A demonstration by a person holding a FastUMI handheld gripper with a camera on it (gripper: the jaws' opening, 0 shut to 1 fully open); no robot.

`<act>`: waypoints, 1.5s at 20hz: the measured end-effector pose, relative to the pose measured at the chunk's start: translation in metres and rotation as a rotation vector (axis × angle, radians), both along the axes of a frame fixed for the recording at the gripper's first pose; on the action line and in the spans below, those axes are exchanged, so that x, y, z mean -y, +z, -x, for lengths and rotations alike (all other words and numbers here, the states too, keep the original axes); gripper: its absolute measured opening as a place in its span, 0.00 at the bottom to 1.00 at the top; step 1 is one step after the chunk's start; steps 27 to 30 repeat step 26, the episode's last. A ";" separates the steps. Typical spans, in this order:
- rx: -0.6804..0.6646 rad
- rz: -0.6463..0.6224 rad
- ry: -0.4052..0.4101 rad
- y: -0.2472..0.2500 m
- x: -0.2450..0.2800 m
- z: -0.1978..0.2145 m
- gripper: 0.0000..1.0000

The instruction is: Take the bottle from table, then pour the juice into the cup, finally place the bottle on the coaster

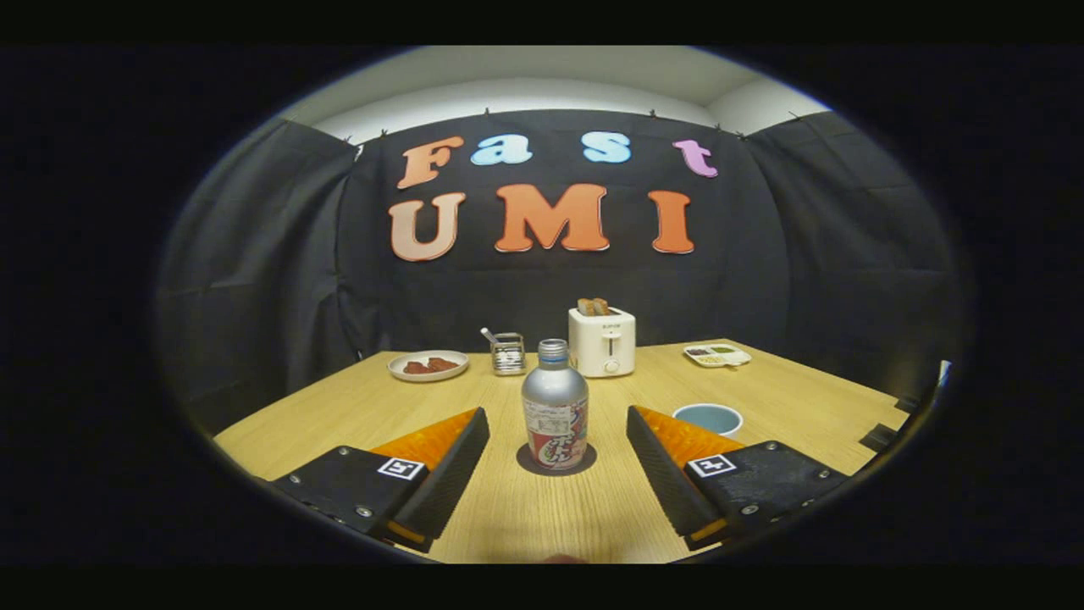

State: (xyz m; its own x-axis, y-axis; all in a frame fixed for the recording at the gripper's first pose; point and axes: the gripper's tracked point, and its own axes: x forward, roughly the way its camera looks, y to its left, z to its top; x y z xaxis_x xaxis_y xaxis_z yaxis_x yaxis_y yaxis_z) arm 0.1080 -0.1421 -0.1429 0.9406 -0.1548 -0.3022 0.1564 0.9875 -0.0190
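On wooden table [788, 381], just ahead of the fingertips and centred on the gap: bottle [555, 411], upright, cap on, standing on a dark round coaster [527, 463]. Cannot tell from this alone whether pouring is done or not begun; bottle sits untouched on the mat either way.

Gripper [557, 432] spread wide, holding nothing. Left finger [440, 474] and right finger [665, 470] flank the bottle, both apart from it, ribbed black pads facing inward, orange backs outward. Held low and level over the tabletop, pointed straight at the bottle, no visible tilt.

Handling, judged: looks like brushed metal body with a printed label round the lower half, narrow neck, screw cap. Likely rigid, smooth, somewhat slippery on bare metal; weight unknown, fill level hidden. Tall and narrow, so easily tipped by a one-sided nudge. Best hold probably mid-body, at or just above the label's top edge, pads square to the cylinder, both closing together. Neck too slim and too high for a steady pour grip.

Cup [708, 418], pale blue-grey, open top, just beyond the right finger, near the bottle's right. Contents not readable.

Further back: toaster [602, 341] with bread in it, directly behind the bottle; small glass holder [508, 353] to its left; plate [428, 366] with something reddish; divided tray [716, 355] to the right.
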 end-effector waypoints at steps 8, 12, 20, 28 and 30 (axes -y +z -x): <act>0.085 0.077 -0.007 0.057 0.014 0.034 0.97; 0.117 0.101 -0.003 0.079 0.016 0.037 0.97; 0.113 0.048 -0.023 0.102 0.014 0.064 0.97; 0.190 0.006 0.071 0.128 -0.013 0.073 0.97; 0.190 0.006 0.071 0.128 -0.013 0.073 0.97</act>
